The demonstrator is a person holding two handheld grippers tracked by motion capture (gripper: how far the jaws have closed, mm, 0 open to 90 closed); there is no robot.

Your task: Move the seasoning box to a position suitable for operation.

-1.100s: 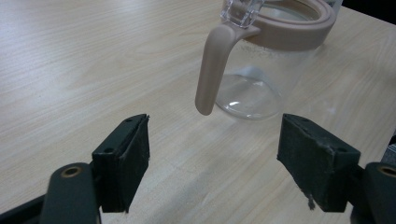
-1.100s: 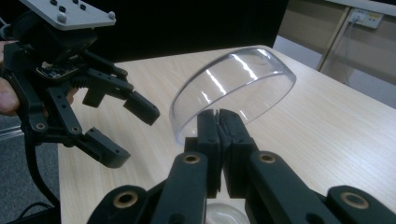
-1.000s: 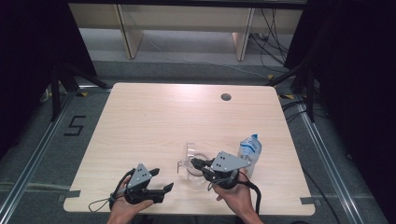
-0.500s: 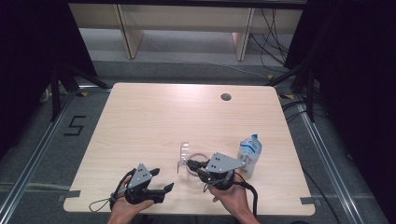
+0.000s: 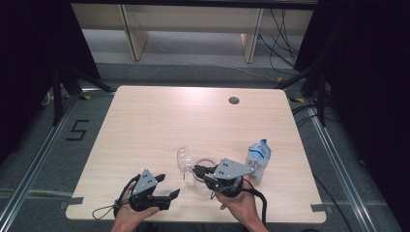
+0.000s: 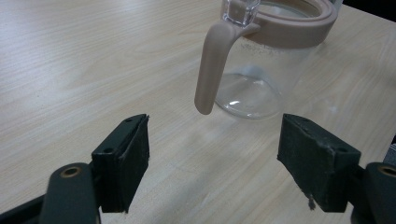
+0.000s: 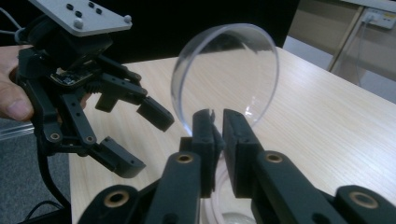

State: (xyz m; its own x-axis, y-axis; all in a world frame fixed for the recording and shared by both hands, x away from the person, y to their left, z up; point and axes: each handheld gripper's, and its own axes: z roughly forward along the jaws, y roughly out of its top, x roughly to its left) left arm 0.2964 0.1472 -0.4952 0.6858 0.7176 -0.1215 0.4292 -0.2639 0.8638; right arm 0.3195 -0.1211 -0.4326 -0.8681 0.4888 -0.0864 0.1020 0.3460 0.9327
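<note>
Your right claw (image 7: 215, 122), clenched on the clear lid (image 7: 224, 74), has swung it up off the jug (image 6: 275, 51) near the bench's (image 5: 159, 121) front edge, leaving it open, while your left claw (image 6: 215, 158) waits released beside its handle.

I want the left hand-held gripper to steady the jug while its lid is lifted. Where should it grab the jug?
Probably the beige handle. It hangs down from the rim of the jug, standing clear of the glass wall, and points toward the open left hand-held gripper. Come straight ahead, one jaw on each side of the handle.
</note>
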